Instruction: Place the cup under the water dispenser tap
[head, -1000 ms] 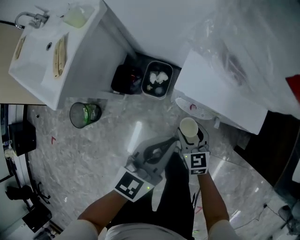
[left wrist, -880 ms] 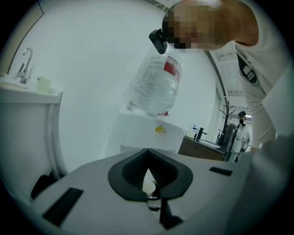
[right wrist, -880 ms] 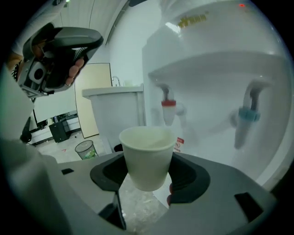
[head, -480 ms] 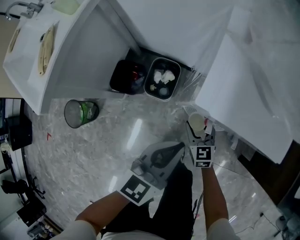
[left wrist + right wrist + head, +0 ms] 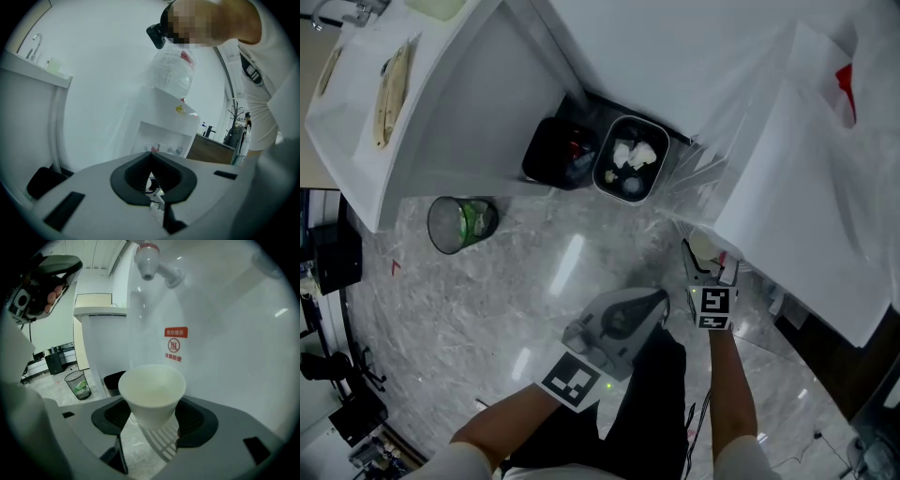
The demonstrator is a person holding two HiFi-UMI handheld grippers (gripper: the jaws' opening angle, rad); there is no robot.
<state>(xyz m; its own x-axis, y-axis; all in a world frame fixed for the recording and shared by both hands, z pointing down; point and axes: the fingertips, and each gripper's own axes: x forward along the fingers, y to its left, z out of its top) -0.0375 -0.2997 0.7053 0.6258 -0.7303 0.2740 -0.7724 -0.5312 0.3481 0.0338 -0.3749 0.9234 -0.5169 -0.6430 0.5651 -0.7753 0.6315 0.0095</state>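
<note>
A white paper cup (image 5: 152,392) stands upright between the dark pads of my right gripper (image 5: 153,418), which is shut on it. The dispenser's tap (image 5: 149,261), with a red collar, hangs above the cup and a little to its left. A slotted drip tray (image 5: 164,446) lies just below the cup. In the head view the cup (image 5: 701,247) is half hidden under the edge of the white water dispenser (image 5: 806,187). My left gripper (image 5: 659,297) floats to the left of the cup, shut on nothing.
A black bin (image 5: 561,155) and a grey bin (image 5: 628,169) with crumpled paper stand left of the dispenser. A mesh wastebasket (image 5: 455,225) sits on the marble floor. A white sink counter (image 5: 441,103) fills the upper left. A red warning label (image 5: 176,345) marks the dispenser wall.
Both grippers have sunk. The right one has carried the cup to the right, in under the dispenser's overhang. The left gripper stays shut and empty.
</note>
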